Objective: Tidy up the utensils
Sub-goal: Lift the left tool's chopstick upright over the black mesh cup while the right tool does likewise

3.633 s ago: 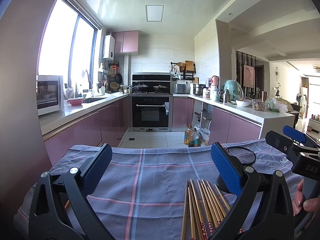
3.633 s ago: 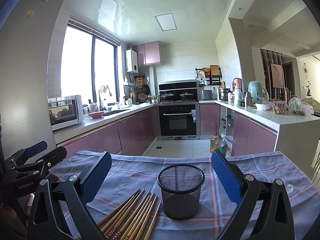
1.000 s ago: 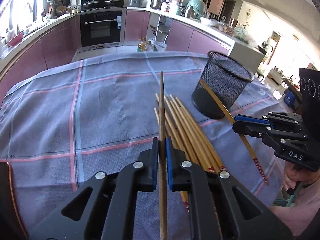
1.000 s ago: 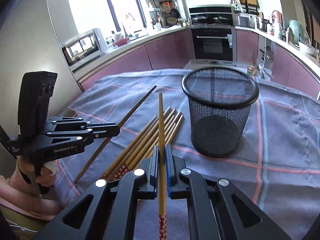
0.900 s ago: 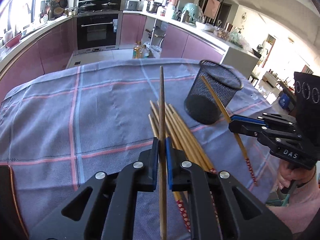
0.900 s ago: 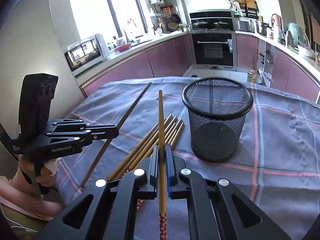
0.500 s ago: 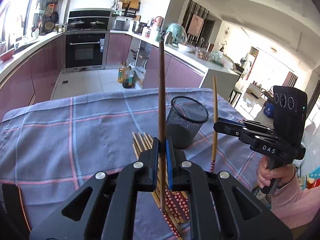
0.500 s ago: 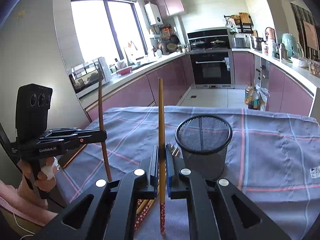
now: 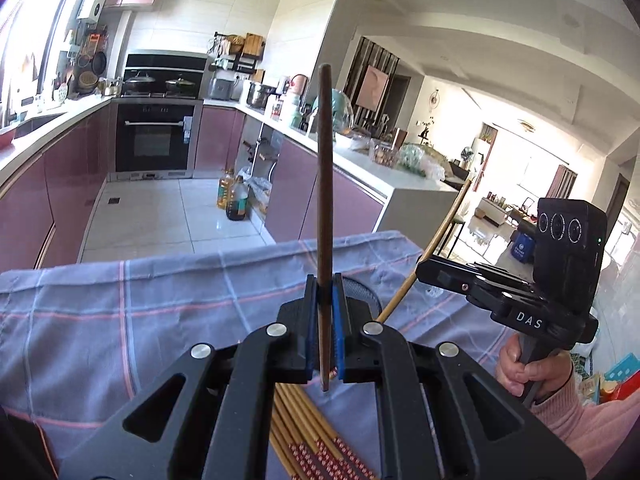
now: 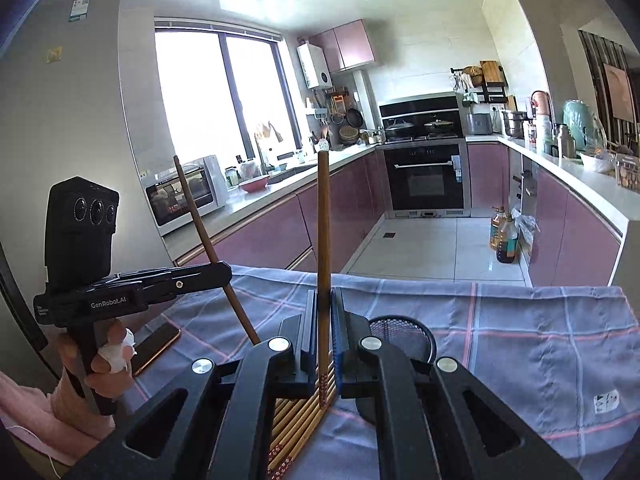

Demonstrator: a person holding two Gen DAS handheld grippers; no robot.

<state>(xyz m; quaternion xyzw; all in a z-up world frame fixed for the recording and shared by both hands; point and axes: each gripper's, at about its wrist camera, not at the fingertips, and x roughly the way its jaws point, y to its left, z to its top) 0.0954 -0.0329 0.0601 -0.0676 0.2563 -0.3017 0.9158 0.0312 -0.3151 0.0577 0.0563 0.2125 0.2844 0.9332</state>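
Checked grey cloth (image 9: 160,300) covers our table, kitchen behind. Each chopstick looks light, stiff and slick, best pinched near mid-length. Our left gripper (image 9: 324,320) is clamped on a dark chopstick (image 9: 324,184), upright; our right gripper (image 10: 325,324) clenches a lighter chopstick (image 10: 323,232). Below lie the remaining chopsticks (image 10: 296,424), beside the mesh cup (image 10: 404,330).

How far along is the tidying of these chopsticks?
Barely begun. No chopstick shows in the black mesh cup, though its inside is mostly hidden. In hand: the left gripper clamps one dark brown chopstick; the right gripper clamps a lighter wooden one. Left: the bundle of wooden chopsticks lying on the checked cloth.
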